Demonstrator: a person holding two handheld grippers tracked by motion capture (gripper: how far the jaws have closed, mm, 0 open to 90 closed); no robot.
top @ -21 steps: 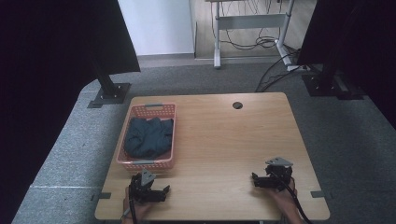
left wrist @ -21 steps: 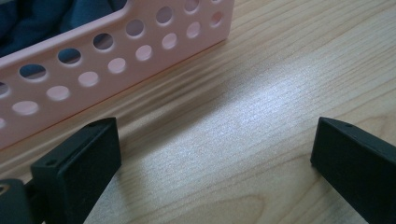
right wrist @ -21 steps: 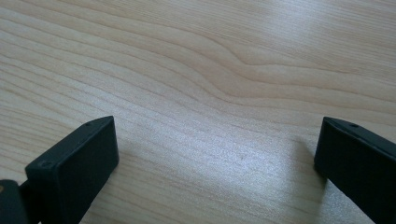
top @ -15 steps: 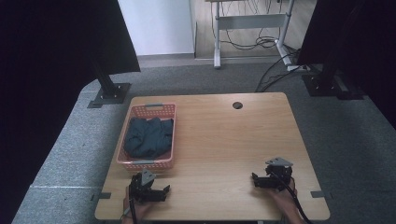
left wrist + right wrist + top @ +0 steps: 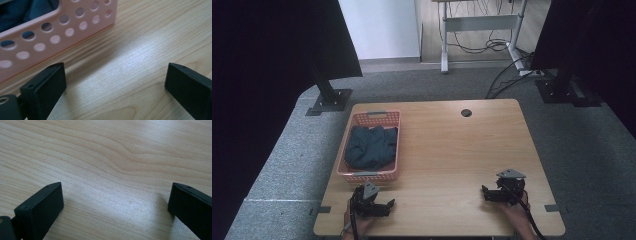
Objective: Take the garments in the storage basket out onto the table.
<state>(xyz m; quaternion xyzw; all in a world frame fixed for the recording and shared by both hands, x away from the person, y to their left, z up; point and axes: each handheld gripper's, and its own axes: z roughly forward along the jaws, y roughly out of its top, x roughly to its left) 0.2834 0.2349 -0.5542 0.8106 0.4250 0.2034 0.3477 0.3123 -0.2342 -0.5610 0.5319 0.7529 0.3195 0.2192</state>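
High view: Where the wooden table point(image 5: 447, 150) meets the person's edge, the left gripper point(image 5: 384, 206) sits low on the wood just below the basket, and the right gripper point(image 5: 486, 192) sits near the right corner, well apart from it.
High view, basket: an orange-pink perforated basket point(image 5: 394, 150) stands on the table's left side with dark blue cloth point(image 5: 369, 146) heaped inside.
High view, hard to see: both hands are cut off by the bottom edge; jaw spread is too small to judge here.
Left gripper view: the jaws stand wide apart over bare wood, holding nothing; the basket wall point(image 5: 60, 27) is close ahead on the left, not touched.
Left gripper view, cut off: the cloth point(image 5: 22, 11) shows partly, above the rim.
Right gripper view: the jaws are spread wide, empty, over plain wood grain point(image 5: 112, 157); whether they rest on it cannot be told.
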